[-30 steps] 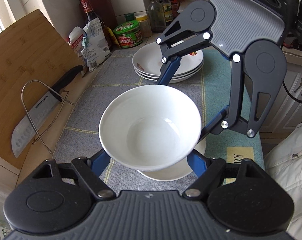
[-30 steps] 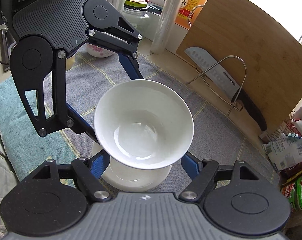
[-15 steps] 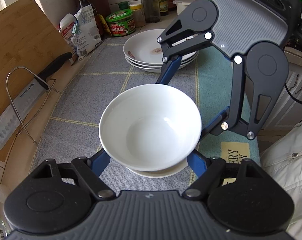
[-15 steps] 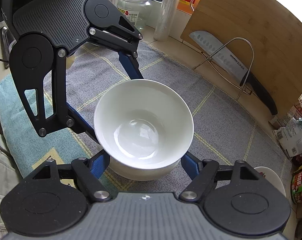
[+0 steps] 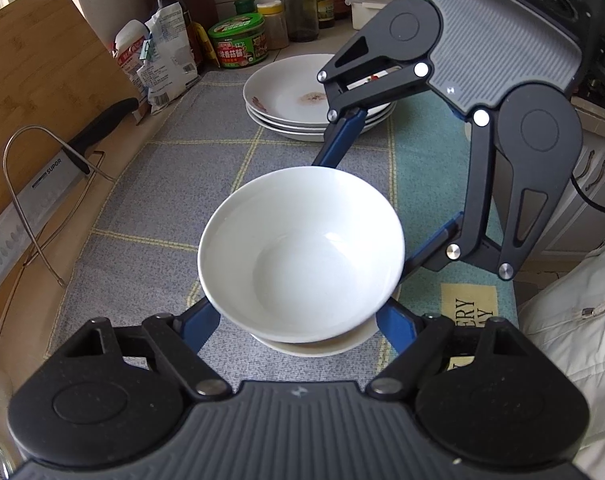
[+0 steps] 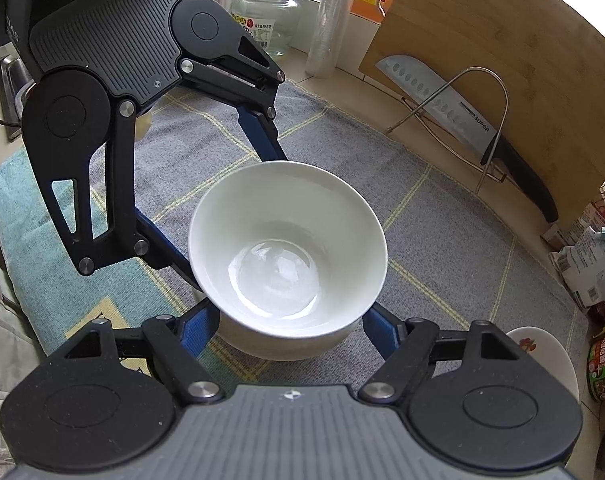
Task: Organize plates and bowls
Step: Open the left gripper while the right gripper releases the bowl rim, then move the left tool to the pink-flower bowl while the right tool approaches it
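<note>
Two bowls here. Left wrist view: top bowl [image 5: 301, 254] sits nested in the lower bowl [image 5: 314, 346] on the counter mat [image 5: 150, 200]. Left gripper [image 5: 300, 320] jaws have just been opening, bowl between them.

Right wrist view: right gripper [image 6: 288, 326] jaws straddle the bowl; can't tell if they're clamped. Glazed, slippery, chippable, so I'd grab under the rim.

Left wrist: close, looking steeply down, opposite the right.
Right wrist: likewise.
Shared: white bowl [image 5: 301, 254] [image 6: 287, 257], grey mat [image 5: 150, 200] [image 6: 442, 240].
</note>
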The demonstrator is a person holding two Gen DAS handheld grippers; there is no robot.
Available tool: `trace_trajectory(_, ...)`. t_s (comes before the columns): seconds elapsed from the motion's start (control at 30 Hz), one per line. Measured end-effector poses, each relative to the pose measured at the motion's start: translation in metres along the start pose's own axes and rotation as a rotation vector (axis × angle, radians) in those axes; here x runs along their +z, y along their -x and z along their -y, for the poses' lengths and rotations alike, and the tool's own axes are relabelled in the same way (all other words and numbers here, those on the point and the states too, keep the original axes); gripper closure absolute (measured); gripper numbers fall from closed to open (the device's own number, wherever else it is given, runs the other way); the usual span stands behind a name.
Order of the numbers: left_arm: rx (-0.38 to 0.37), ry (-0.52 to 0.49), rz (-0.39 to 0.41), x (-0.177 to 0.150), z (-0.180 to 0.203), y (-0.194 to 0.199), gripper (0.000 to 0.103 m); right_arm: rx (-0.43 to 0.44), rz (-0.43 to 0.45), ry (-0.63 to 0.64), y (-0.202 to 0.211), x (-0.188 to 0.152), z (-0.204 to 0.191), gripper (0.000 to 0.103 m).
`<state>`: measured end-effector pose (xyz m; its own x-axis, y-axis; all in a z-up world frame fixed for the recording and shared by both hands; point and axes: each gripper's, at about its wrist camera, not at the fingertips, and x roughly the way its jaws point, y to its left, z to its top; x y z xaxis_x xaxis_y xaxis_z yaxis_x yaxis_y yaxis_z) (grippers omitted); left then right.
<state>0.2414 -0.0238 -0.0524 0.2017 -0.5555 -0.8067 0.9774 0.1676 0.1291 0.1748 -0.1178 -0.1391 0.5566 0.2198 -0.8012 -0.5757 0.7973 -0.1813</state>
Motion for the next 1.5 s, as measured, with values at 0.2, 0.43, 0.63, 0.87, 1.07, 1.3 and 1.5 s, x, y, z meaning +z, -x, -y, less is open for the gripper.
trace_trajectory(0.2, -0.019, -0.011, -0.001, -0.001, 0.001, -0.002, 0.013, -0.011, 0.002, 0.000, -0.001, -0.001, 0.001, 0.013)
trace_trajectory(0.43, 0.004, -0.024, 0.033, -0.002, 0.002, 0.011, 0.011, -0.014, 0.025, -0.004, 0.002, -0.001, 0.000, 0.007)
trace_trajectory(0.63, 0.039, 0.001, 0.080, -0.002, -0.001, 0.026, 0.009, -0.014, 0.051, -0.017, 0.007, 0.000, -0.001, 0.005)
trace_trajectory(0.87, 0.088, 0.120, 0.123, -0.009, -0.015, 0.031, 0.008, -0.030, 0.095, -0.043, 0.017, 0.002, -0.002, 0.002)
trace_trajectory(1.07, 0.108, 0.212, 0.114, -0.020, -0.020, 0.023, 0.008, -0.039, 0.102, -0.067, 0.016, 0.000, -0.002, 0.001)
trace_trajectory(1.3, 0.203, 0.343, 0.179, -0.031, -0.020, 0.043, 0.008, -0.074, 0.148, -0.104, 0.025, -0.001, -0.001, 0.000)
trace_trajectory(1.5, 0.361, 0.612, 0.224, -0.063, -0.020, 0.065, 0.003, -0.110, 0.182, -0.164, 0.021, 0.005, 0.002, 0.000)
